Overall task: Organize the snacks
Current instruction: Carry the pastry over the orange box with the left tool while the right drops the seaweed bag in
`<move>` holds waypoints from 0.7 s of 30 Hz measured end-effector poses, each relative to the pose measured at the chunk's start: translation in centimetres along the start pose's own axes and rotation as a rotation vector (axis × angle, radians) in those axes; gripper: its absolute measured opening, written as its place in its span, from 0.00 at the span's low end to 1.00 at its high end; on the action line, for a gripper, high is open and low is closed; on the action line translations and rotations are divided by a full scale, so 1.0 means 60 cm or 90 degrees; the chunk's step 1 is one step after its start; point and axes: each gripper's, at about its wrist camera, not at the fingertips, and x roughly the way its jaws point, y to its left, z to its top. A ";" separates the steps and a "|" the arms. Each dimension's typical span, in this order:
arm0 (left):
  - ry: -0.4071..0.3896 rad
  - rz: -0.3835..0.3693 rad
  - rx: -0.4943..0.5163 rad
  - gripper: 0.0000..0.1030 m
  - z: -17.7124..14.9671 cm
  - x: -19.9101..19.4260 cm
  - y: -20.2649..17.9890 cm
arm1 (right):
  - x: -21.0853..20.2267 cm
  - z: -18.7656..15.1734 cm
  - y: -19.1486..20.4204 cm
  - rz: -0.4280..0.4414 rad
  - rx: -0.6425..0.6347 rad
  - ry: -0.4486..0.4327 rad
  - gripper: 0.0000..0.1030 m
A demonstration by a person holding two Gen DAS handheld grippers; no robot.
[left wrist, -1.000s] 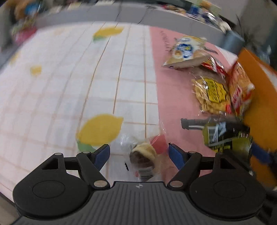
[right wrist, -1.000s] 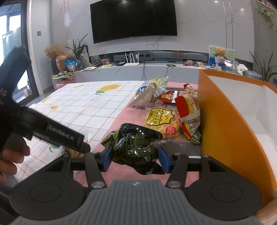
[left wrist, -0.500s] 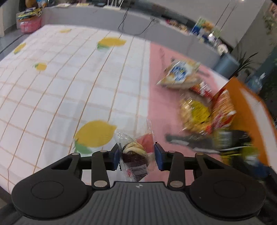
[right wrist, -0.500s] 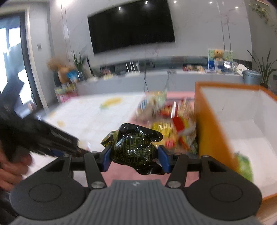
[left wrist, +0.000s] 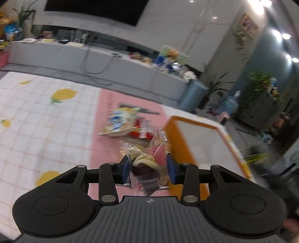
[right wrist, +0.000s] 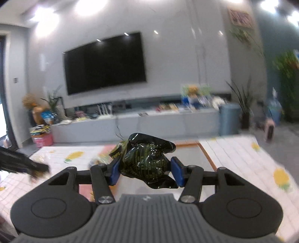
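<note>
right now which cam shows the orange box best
The left wrist view: the orange box stands just past the held cupcake, its wall and white inside clear. The right wrist view shows only a strip of its rim behind the dark green packet.

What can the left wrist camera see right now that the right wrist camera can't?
Only the left wrist view shows the left hand-held gripper clamped on a clear-wrapped chocolate cupcake, and a blurred yellow-and-blue snack bag on the pink mat.

Only the right wrist view shows the right hand-held gripper clamped on a crinkled black-and-green foil packet.

Both show the orange-rimmed white box, the lemon-print tablecloth and the black wall television.
</note>
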 end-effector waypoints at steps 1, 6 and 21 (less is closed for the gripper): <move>0.000 -0.014 0.002 0.44 0.003 0.002 -0.011 | 0.009 -0.005 -0.008 -0.011 0.008 0.018 0.53; -0.014 -0.059 0.014 0.44 0.008 0.020 -0.056 | 0.033 -0.016 -0.025 -0.015 0.034 0.078 0.53; 0.047 -0.119 0.063 0.44 -0.044 0.085 -0.129 | 0.050 -0.035 -0.056 -0.045 0.095 0.165 0.63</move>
